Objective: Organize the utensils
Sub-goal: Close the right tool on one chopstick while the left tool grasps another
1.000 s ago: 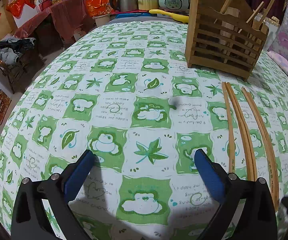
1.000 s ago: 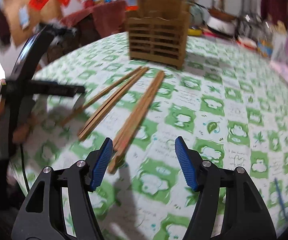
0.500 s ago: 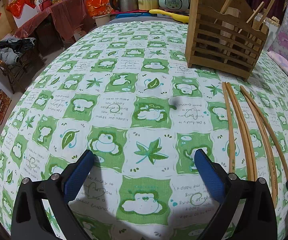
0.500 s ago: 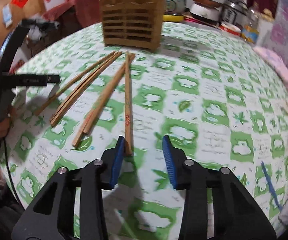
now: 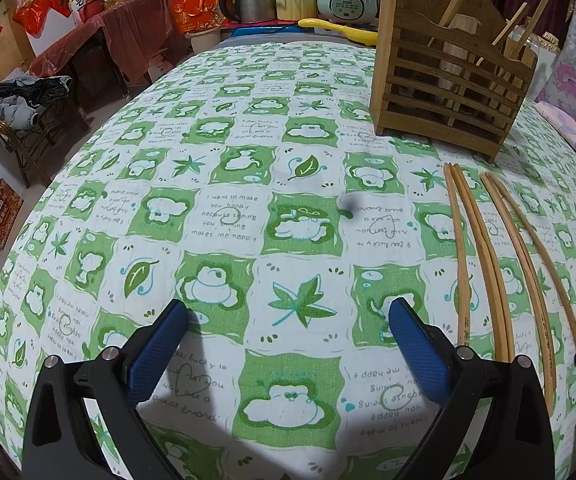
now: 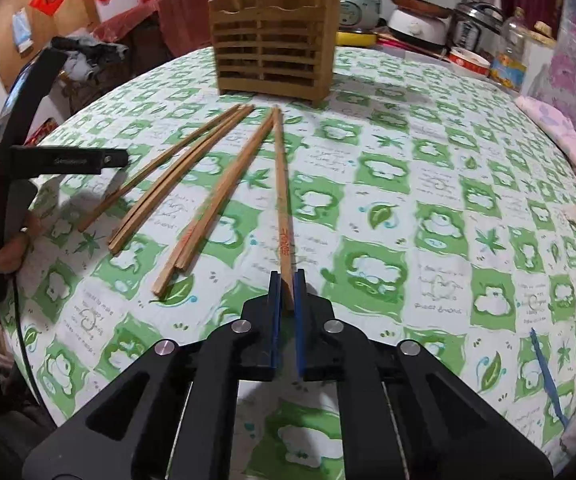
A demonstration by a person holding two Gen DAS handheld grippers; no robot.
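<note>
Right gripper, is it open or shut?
Shut: the right gripper has its blue pads pressed on the near end of one chopstick lying on the tablecloth.

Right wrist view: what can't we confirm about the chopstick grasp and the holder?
- Near end of the chopstick: hidden between the right gripper fingers.
- Whether it has lifted off the tablecloth: cannot tell.
- Contents of the wooden holder: screened by slats, top cut by the frame edge.

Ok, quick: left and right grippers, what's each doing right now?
Left gripper: open, holding nothing, over the tablecloth.
Right gripper: closed on the near end of one chopstick.
</note>
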